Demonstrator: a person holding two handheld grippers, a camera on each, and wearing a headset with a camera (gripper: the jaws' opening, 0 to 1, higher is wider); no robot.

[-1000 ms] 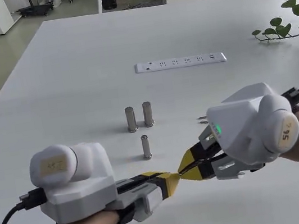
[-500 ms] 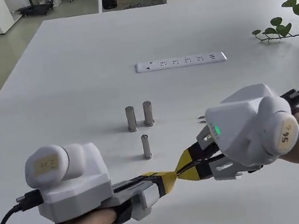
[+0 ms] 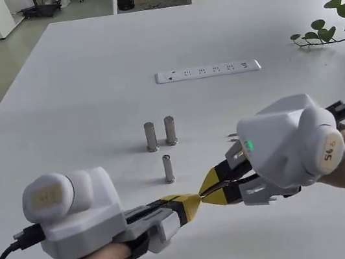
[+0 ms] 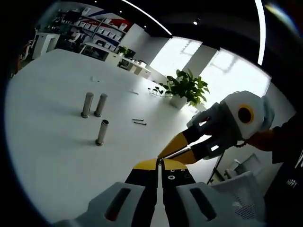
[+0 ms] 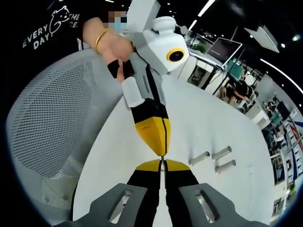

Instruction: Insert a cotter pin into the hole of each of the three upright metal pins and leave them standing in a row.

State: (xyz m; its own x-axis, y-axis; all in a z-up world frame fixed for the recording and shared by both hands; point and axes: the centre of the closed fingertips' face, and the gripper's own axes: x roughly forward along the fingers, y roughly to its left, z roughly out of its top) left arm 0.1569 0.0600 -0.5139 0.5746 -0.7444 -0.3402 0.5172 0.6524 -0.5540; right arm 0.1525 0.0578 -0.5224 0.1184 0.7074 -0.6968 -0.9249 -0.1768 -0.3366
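Meeting tip to tip above the near part of the table (image 3: pixel 86 84), the left gripper (image 3: pixel 193 200) and the right gripper (image 3: pixel 204 193) point at each other in the head view. The left gripper comes in from the lower left, the right from the right side.

**Gripper state**
- Left gripper: jaws clenched, yellow tips pressed together.
- Right gripper: jaws drawn together at the tips, with a narrow gap further back along the fingers.
- The right gripper view shows a thin pale sliver at the point where the two sets of tips meet. It is too small to tell whether it is a cotter pin or which gripper grasps it.

**Task items**
- Three metal pins stand upright on the table beyond the grippers.
- The back left pin (image 3: pixel 151 137) and the back right pin (image 3: pixel 170 131) stand just beside each other without touching.
- The front pin (image 3: pixel 168 169) stands alone, nearer the person and in front of the gap between the other two. It is close to the meeting gripper tips but apart from them.
- The holes in the pins are too small to make out.
- Loose cotter pins (image 3: pixel 233 137) lie flat on the table to the right of the metal pins, just past the right gripper's housing.

**Surroundings**
- A white power strip (image 3: pixel 208 71) lies further back on the table.
- A leafy plant (image 3: pixel 333 25) reaches in at the right edge.
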